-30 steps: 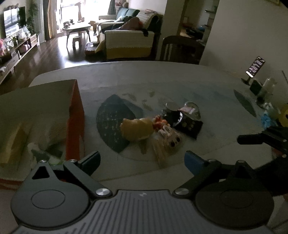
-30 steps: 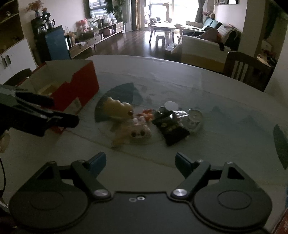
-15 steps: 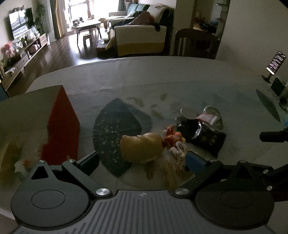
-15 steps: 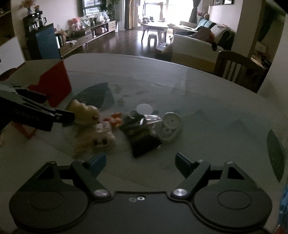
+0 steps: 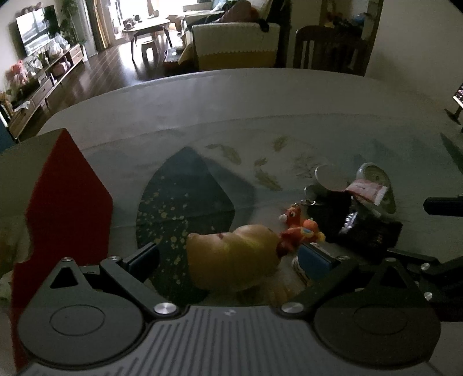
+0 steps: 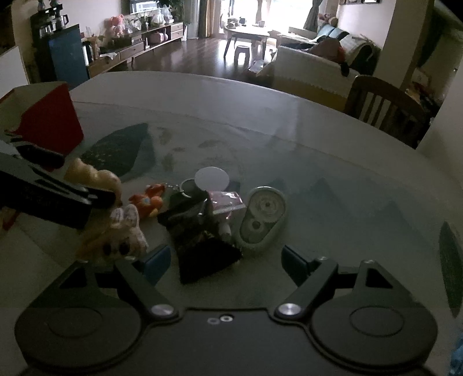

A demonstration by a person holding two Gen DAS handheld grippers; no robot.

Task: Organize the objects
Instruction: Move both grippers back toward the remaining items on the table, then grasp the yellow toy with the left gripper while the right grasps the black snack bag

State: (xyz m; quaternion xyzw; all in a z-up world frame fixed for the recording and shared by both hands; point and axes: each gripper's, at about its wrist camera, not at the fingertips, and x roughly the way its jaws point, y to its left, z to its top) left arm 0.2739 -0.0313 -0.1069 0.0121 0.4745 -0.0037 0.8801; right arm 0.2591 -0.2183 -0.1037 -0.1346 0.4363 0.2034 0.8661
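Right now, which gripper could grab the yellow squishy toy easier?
Left. The left gripper is open with the yellow toy already between its fingers. The right gripper faces the black pouch instead.

A dim room up close, bright daylight pouring in from the tall window [image 6: 246, 11] at the far end. Dark glossy wood floor [image 6: 199, 57] catches that glare. A small coffee table [image 6: 246, 31] stands near the light with a low stool [image 6: 242, 52] beside it. Along the left wall runs a long low cabinet [image 6: 139, 43] crowded with small items and pink stuffed toys, a television [image 5: 30, 29] above it. A blue cabinet [image 6: 68, 55] sits nearer. To the right, a pale sofa [image 6: 306, 69] with a throw and clothes draped over it. A dark wooden chair [image 6: 385, 107] is tucked behind the big round table [image 6: 260, 115], whose glass top shows leaf patterns.
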